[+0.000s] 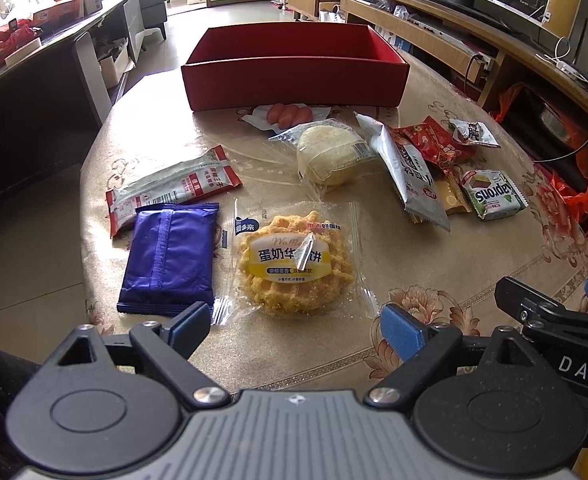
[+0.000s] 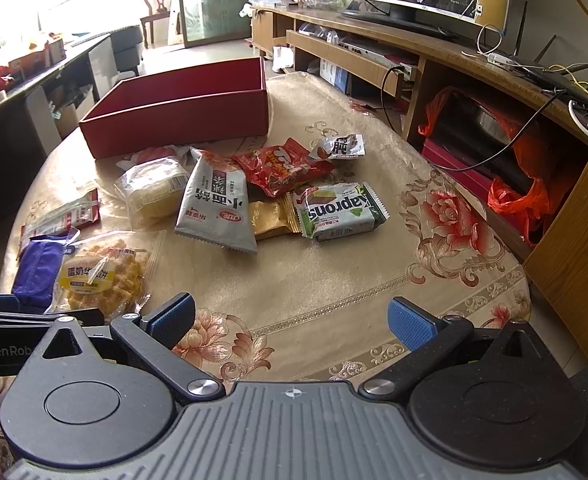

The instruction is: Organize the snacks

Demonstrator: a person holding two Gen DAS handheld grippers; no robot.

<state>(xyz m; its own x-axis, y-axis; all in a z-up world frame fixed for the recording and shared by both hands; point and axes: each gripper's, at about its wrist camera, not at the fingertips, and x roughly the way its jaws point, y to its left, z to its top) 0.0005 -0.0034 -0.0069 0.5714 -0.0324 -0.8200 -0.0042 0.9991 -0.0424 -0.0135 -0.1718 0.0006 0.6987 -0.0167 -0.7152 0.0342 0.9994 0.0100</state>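
- Right now my left tool (image 1: 294,326) stands released, nothing between its blue pads; the waffle packet (image 1: 296,266) lies on the surface (image 1: 434,256) just ahead of it, almost centred between the pads.
- My right tool (image 2: 292,320) is also released and empty, over bare surface; the waffle sits off to its left, so I judge the left tool the nearer one.
- Left of the waffle, touching its wrapper, lies a blue packet (image 1: 170,258), long axis running away from the tool.
- Further ahead, past the other snacks, stands the empty red box (image 1: 294,80), long side facing the left tool.
- Readable print: "Waffle" and Chinese characters on the waffle label; "Kaprons", upside down, on the green wafer pack (image 2: 342,210); "DAS" and "GenRob…" on the tool bodies.
- Other wrappers carry Chinese text I cannot make out.
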